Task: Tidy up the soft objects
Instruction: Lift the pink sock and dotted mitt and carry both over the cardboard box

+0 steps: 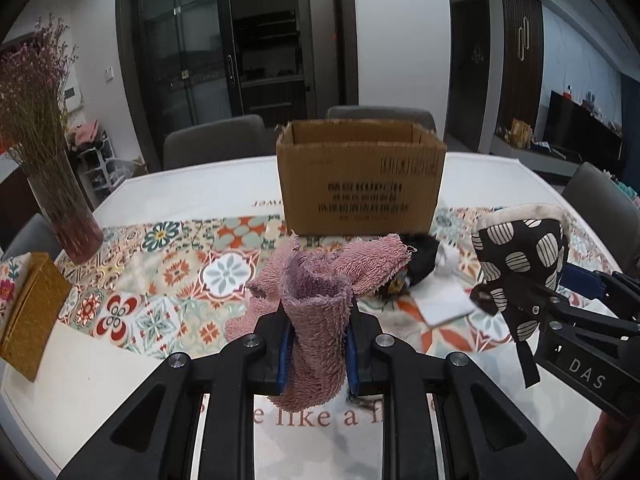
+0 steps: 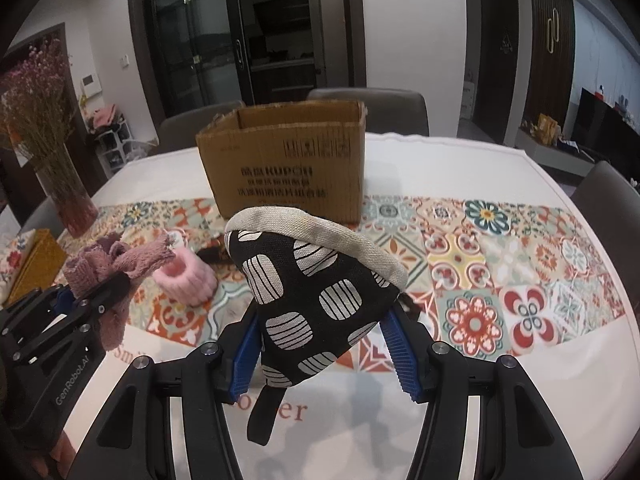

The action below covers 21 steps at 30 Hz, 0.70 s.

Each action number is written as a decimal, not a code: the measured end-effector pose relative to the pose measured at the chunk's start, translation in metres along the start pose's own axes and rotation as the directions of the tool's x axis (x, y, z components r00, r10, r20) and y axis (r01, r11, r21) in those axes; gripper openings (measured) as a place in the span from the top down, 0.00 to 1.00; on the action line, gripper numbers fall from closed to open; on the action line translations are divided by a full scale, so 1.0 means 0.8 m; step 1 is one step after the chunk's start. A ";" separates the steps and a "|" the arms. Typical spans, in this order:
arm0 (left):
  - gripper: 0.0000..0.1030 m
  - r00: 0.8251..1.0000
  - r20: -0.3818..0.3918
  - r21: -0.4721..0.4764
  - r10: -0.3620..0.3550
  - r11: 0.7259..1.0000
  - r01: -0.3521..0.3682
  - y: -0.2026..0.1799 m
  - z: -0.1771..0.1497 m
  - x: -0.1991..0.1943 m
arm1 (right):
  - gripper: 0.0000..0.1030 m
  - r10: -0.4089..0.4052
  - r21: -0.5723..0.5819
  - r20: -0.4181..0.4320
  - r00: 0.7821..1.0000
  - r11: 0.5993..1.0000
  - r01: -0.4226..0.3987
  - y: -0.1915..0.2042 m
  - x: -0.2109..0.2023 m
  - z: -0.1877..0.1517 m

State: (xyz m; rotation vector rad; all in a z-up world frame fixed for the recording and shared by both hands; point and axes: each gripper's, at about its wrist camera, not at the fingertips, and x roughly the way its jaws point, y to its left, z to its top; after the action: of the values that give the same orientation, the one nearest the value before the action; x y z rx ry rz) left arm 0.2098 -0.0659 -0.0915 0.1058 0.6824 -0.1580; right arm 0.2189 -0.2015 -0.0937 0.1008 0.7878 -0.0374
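While my left gripper (image 1: 316, 344) clamps the pink towel (image 1: 320, 292) above the table (image 1: 100, 380), its loose folds could snag the box (image 1: 360, 184) rim; dark items behind it are unclear. From the right, my right gripper (image 2: 324, 344) pinches the mitt (image 2: 316, 288); its strap (image 2: 264, 412) dangles, and the box's inside stays hidden.

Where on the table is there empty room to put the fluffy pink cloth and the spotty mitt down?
Bare patches: the white strip with lettering nearest the grippers, and the patterned runner right of the cardboard box. Crowded: just before the box, where a pink roll and dark and white bits lie, and the left end by the vase and the yellow box.
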 end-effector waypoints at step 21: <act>0.79 0.985 0.173 -0.010 -0.023 1.000 0.025 0.007 0.099 -0.024 | 0.43 0.057 -0.020 0.199 0.978 0.998 -0.054 0.011 -0.048 0.093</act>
State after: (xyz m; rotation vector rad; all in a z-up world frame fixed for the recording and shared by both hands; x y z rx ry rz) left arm 0.2455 -0.0699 -0.0178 0.0713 0.5113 -0.1841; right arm 0.2450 -0.2008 -0.0135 0.1037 0.5844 0.0112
